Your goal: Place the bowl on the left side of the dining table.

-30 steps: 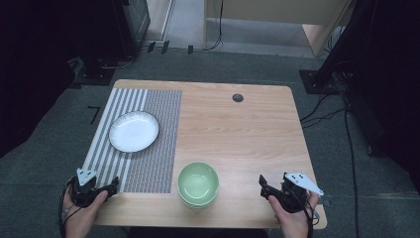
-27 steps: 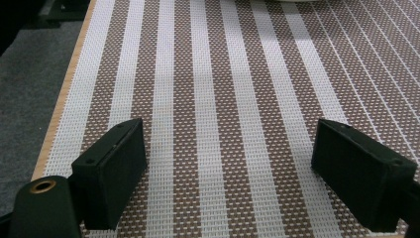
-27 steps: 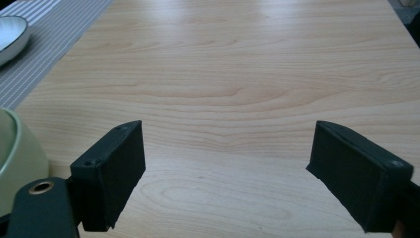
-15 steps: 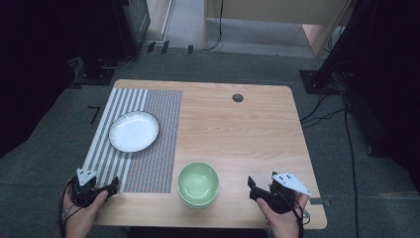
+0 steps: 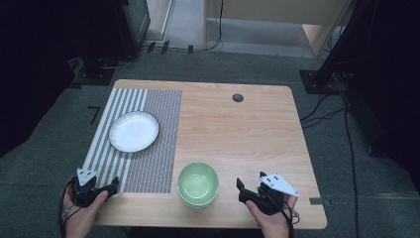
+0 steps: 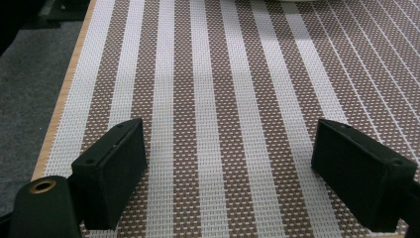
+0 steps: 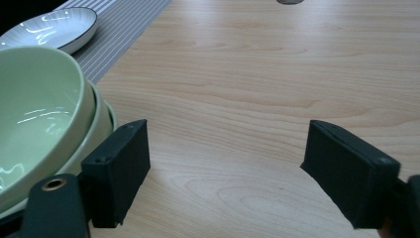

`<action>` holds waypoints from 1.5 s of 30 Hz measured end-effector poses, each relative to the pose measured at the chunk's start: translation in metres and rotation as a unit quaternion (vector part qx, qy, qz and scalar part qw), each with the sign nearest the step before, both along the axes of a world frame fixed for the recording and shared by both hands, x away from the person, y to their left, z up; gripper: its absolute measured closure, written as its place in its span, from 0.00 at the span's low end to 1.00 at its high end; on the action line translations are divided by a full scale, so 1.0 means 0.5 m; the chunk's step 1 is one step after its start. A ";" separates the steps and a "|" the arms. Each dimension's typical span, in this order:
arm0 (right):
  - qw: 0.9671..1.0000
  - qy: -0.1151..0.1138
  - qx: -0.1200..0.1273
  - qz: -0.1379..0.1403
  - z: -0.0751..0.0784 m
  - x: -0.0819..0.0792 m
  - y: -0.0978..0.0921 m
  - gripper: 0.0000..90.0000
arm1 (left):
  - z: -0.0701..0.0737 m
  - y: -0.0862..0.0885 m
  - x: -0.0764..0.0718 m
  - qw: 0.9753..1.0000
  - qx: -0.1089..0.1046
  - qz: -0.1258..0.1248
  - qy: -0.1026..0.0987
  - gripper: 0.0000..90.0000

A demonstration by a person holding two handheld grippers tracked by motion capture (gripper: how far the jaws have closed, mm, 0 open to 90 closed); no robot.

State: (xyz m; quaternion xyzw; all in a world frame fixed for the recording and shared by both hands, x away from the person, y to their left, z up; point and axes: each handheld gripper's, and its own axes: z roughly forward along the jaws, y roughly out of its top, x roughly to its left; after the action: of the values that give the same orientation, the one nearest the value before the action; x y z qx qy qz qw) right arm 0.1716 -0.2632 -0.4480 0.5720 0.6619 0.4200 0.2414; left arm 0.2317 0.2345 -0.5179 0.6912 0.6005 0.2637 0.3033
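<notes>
Near the front edge of the counter [image 5: 257, 129], a stack of green bowls [image 5: 198, 184] is seen, and everything else is told from it. The right tongs [image 5: 241, 190] are held just to the right of the bowls, close but not touching, with the jaws spread wide and nothing between them. In the right gripper view the bowls [image 7: 39, 119] are seen just beside the left jaw. The left tongs [image 5: 113, 185] are held well to the left of the bowls, over the near end of a striped mat [image 5: 143, 134]. Their jaws are wide too, and empty. A white plate [image 5: 133, 131] is laid on the mat, behind and left of the bowls.
</notes>
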 end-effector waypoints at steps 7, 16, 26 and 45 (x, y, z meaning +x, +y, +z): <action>1.000 -0.005 0.010 0.009 0.005 -0.002 0.017 0.25 | 0.000 0.000 0.000 1.000 0.000 0.001 0.000 0.14; 0.999 0.000 0.028 0.025 0.004 -0.003 0.037 0.31 | 0.000 -0.001 0.000 1.000 0.000 0.001 0.000 0.14; 0.997 0.006 0.035 0.066 0.014 0.007 0.054 0.35 | 0.000 -0.003 -0.001 1.000 0.000 0.007 -0.001 0.14; 0.987 0.012 0.078 0.137 0.034 0.058 0.095 0.59 | 0.000 -0.007 -0.002 1.000 0.000 0.018 0.000 0.14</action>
State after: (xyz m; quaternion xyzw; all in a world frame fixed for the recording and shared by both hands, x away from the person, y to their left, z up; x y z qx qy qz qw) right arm 0.2007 -0.2158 -0.4308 0.4978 0.7021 0.4926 0.1288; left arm 0.2305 0.2310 -0.5177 0.6805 0.6129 0.2689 0.2983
